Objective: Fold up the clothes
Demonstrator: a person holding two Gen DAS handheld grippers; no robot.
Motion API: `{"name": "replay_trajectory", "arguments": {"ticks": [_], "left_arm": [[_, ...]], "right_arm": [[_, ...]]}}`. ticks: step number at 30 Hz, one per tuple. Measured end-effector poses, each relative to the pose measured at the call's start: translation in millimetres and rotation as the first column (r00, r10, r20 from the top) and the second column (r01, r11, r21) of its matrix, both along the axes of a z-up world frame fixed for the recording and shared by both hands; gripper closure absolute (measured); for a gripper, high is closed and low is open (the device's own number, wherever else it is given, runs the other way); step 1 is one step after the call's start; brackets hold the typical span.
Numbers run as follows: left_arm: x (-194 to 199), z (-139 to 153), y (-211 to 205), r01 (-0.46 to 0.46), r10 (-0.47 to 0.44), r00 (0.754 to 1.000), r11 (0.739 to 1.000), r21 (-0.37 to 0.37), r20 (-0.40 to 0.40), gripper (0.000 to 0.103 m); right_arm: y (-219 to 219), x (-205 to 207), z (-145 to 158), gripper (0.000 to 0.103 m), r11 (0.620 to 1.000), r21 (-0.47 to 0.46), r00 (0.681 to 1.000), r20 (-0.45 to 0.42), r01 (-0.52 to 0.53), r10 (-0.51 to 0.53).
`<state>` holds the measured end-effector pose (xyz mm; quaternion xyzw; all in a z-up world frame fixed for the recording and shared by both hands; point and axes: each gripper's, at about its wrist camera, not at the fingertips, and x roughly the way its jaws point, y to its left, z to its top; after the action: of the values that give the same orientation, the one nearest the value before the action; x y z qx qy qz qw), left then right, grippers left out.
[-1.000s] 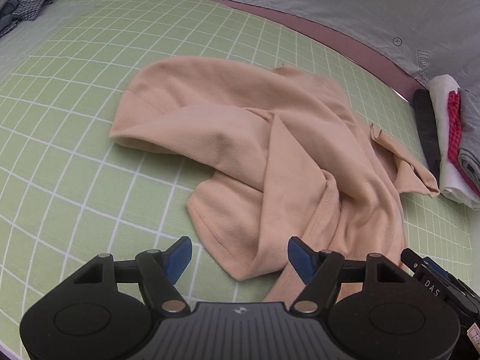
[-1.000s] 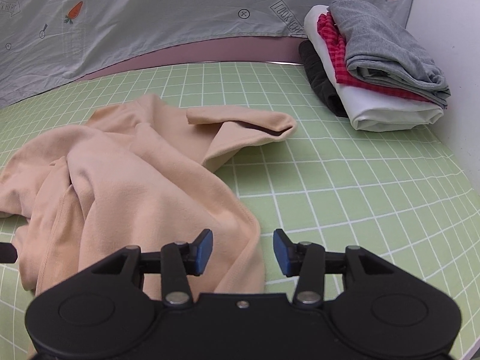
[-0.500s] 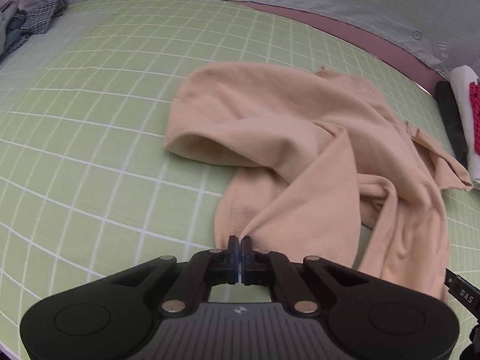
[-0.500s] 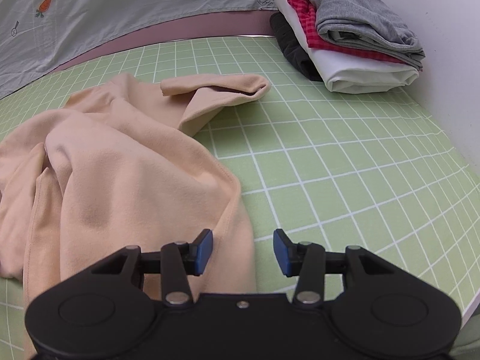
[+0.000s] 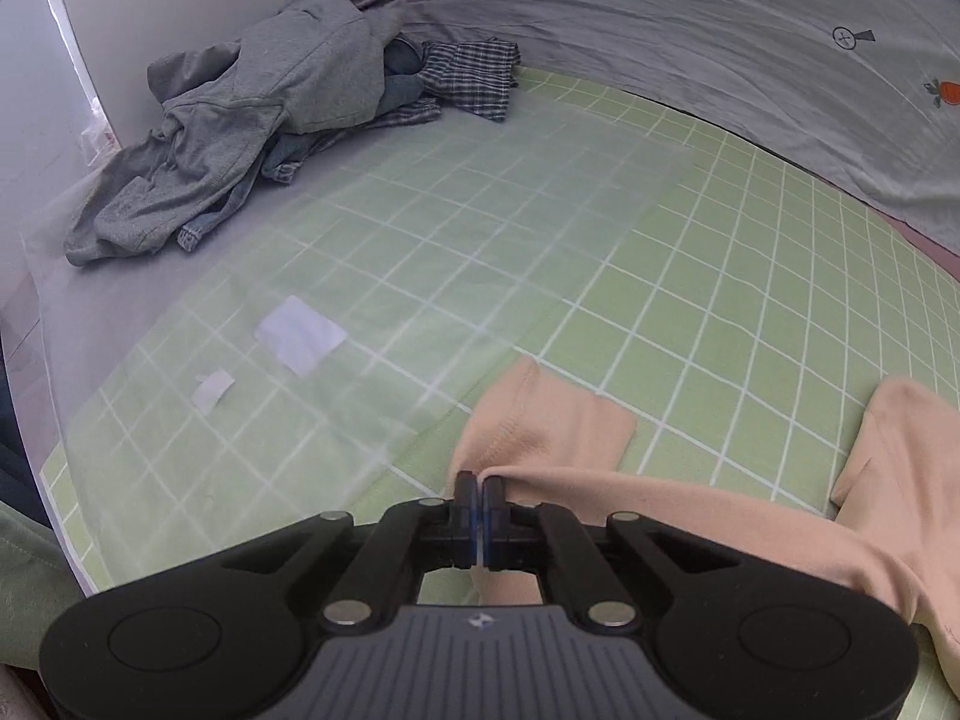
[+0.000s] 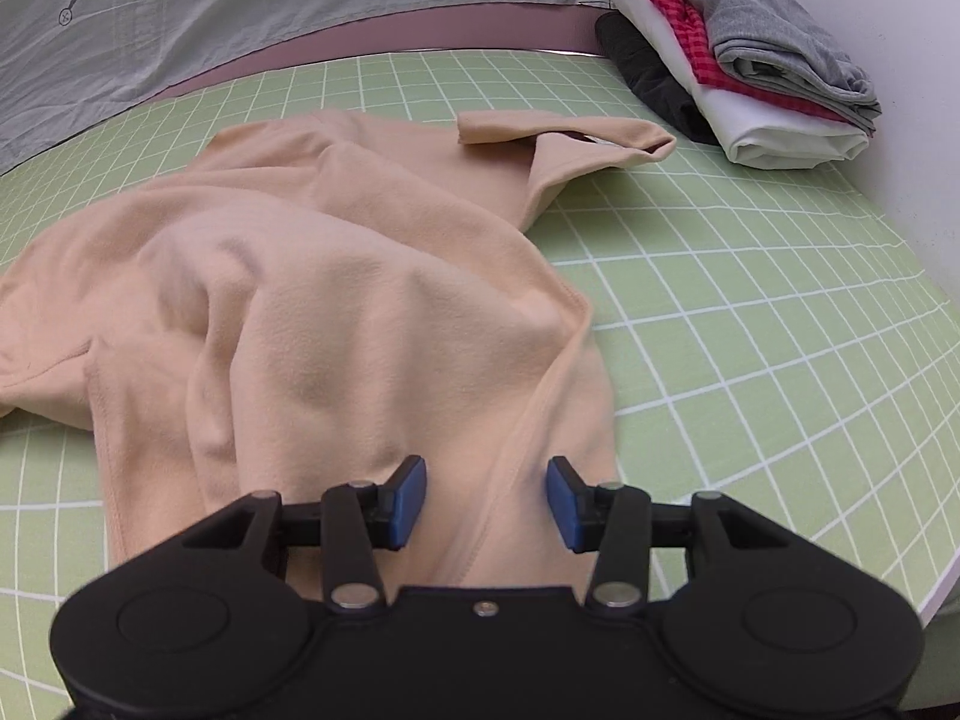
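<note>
While a grey printed sheet (image 6: 240, 6) drapes along the far edge from 10 to 1 o'clock, the green gridded mat (image 6: 750, 312) on the desk fills most of both views. Across it, from the centre toward 9 o'clock in the right wrist view, sprawls the peach shirt (image 6: 336, 300), crumpled, with one sleeve (image 6: 576, 138) folded back and lying flat toward 1 o'clock. A translucent plastic film (image 5: 420, 228) covers the mat's part seen at 11 o'clock in the left wrist view, and on its far corner sits a loose heap of unfolded clothes (image 5: 258, 102), a grey hoodie on top of denim and checked fabric. At 1 o'clock in the right wrist view a folded stack (image 6: 750, 60) rests against the wall: grey, red checked and white pieces, with a dark piece beside it. Two white paper scraps (image 5: 300, 333) lie under or on the film, which I cannot tell. The left tongs (image 5: 478, 495) are pressed together, pinching a hemmed edge of the peach shirt. The right tongs (image 6: 486, 498) are spread wide, their blue pads (image 6: 411, 495) on either side of a hem ridge of the same shirt, not gripping it.
</note>
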<state>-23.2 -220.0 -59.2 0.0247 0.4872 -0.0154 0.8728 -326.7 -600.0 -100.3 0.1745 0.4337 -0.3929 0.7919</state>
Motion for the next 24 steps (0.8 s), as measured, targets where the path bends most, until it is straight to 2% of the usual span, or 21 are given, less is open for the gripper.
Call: {"name": "replay_trajectory", "arguments": {"ticks": [5,11,13,16,18,21,24], "left_arm": [[21,-4,27,-0.003,0.003,1.0,1.0,-0.007,-0.001,0.101],[21,-1,36,-0.008,0.008,1.0,0.999,-0.05,-0.014,0.093],[12,2,30,0.001,-0.001,1.0,0.998,-0.06,-0.008,0.072],[-8,8,18,0.02,-0.02,1.0,0.995,-0.097,0.003,0.066],[-24,11,5,0.029,-0.028,1.0,0.994,-0.107,0.009,0.06],[-51,14,-18,0.058,-0.058,0.998,0.991,-0.121,0.006,0.055],[-79,10,-47,0.116,-0.121,0.992,0.983,-0.142,-0.024,0.054]], "right_arm": [[27,20,-1,0.056,0.999,0.018,0.999,0.027,0.027,-0.027],[54,43,2,0.056,0.998,0.039,0.998,0.058,-0.041,0.039],[52,36,6,0.056,0.998,0.055,0.996,0.087,-0.019,0.014],[44,19,15,0.049,0.999,0.041,0.992,0.12,0.032,-0.036],[37,9,20,0.049,0.999,0.01,0.993,0.112,0.044,-0.044],[26,0,19,0.048,1.0,-0.012,0.998,0.066,0.025,-0.024],[19,-9,17,0.049,1.0,0.018,0.997,0.079,-0.015,0.013]]}}
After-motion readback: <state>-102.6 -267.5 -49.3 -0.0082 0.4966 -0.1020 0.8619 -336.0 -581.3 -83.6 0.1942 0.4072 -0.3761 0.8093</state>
